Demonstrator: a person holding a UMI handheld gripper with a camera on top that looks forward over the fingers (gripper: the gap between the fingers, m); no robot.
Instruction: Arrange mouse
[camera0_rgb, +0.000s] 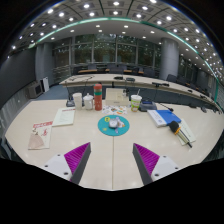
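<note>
The mouse (114, 123) was a small pale, whitish rounded shape, its details too small to make out, and it lay on a round blue mouse mat (113, 125) near the middle of the light-coloured table (110, 160), well ahead of the gripper (111, 158) and roughly in line with the gap between its fingers. The jaws stood wide apart and held nothing; the two magenta pads (76, 155) faced inward over bare tabletop, well short of the mat. Beyond the mat, toward the far edge of the table, stood a cluster of containers: a red bottle (98, 97), a white cup (77, 99) to its left, and a pale jar (136, 101) to its right. A flat white sheet (64, 116) lay left of the mat, and nearer the left edge of the table rested a paper with red print (40, 134). On the right side lay a blue booklet (164, 116) with a few smaller items beside it, including something orange, which could not be identified. Behind the table ran rows of long desks (130, 82) in a large room, under a ceiling dotted with round lights (114, 16).
</note>
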